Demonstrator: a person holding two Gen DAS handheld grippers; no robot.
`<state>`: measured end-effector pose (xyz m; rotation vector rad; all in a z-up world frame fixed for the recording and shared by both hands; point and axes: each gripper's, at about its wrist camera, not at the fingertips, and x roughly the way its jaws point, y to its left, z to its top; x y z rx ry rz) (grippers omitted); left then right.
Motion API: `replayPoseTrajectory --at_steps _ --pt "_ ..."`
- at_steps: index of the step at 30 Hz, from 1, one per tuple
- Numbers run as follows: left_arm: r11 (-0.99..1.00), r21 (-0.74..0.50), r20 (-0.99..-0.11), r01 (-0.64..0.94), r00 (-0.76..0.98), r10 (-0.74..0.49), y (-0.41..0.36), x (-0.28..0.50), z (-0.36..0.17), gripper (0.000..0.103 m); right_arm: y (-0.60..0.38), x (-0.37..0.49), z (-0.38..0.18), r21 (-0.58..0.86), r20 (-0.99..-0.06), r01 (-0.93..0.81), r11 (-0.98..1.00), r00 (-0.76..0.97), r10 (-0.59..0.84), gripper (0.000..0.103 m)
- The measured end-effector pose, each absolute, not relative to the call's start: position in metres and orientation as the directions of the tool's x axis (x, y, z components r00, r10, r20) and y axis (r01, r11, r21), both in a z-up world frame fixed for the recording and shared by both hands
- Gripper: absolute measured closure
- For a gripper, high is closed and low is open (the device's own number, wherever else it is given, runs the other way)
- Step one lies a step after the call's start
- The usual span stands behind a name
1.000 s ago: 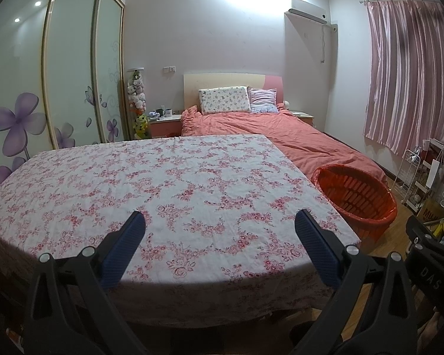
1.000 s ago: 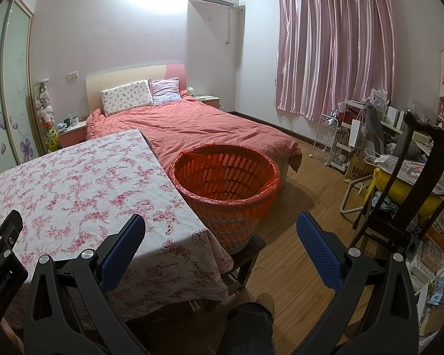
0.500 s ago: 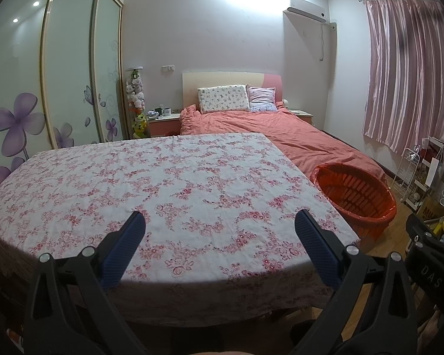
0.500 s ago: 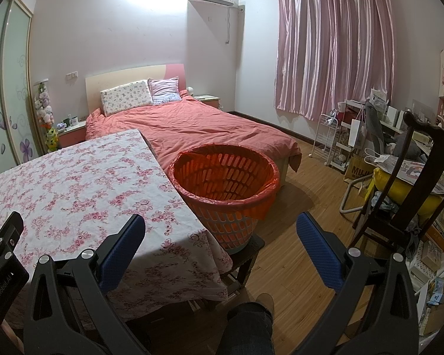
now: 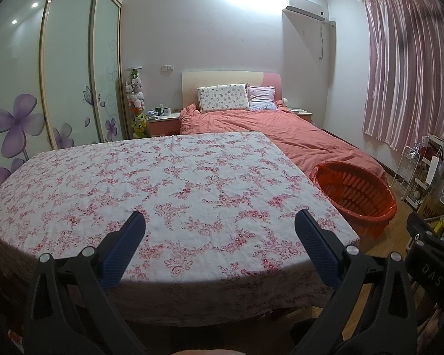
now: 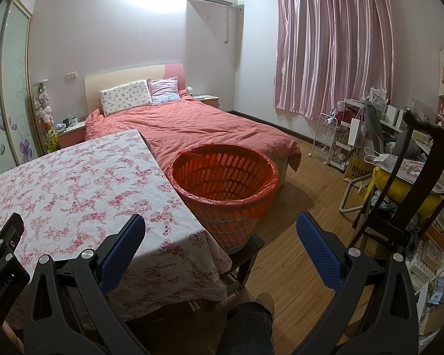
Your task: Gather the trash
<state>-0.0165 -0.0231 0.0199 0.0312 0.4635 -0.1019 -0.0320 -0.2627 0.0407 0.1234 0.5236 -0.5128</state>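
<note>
An orange slatted basket lined with a red bag stands on a low dark stool at the right edge of the table; it also shows in the left wrist view. A table under a pink-flowered white cloth fills the left wrist view and shows in the right wrist view. No trash shows on it. My left gripper is open and empty above the table's near edge. My right gripper is open and empty, in front of the basket.
A bed with a salmon cover lies behind the table and basket. A dark wooden chair and cluttered shelves stand at the right on the wooden floor. A sliding wardrobe is at the left. The person's knee is below.
The left wrist view has shifted a little, with the table and bed sitting slightly higher in frame. The right gripper has barely moved. Both grippers have stayed open.
</note>
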Motion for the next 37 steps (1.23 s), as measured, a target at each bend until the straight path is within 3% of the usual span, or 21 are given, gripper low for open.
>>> replayPoseTrajectory --at_steps 37 --pt "0.994 0.008 -0.455 0.106 0.886 -0.091 -0.0189 -0.0214 0.0151 0.004 -0.2637 -0.0319 0.0416 -0.015 -0.508 0.497 0.867 0.744 -0.435 0.002"
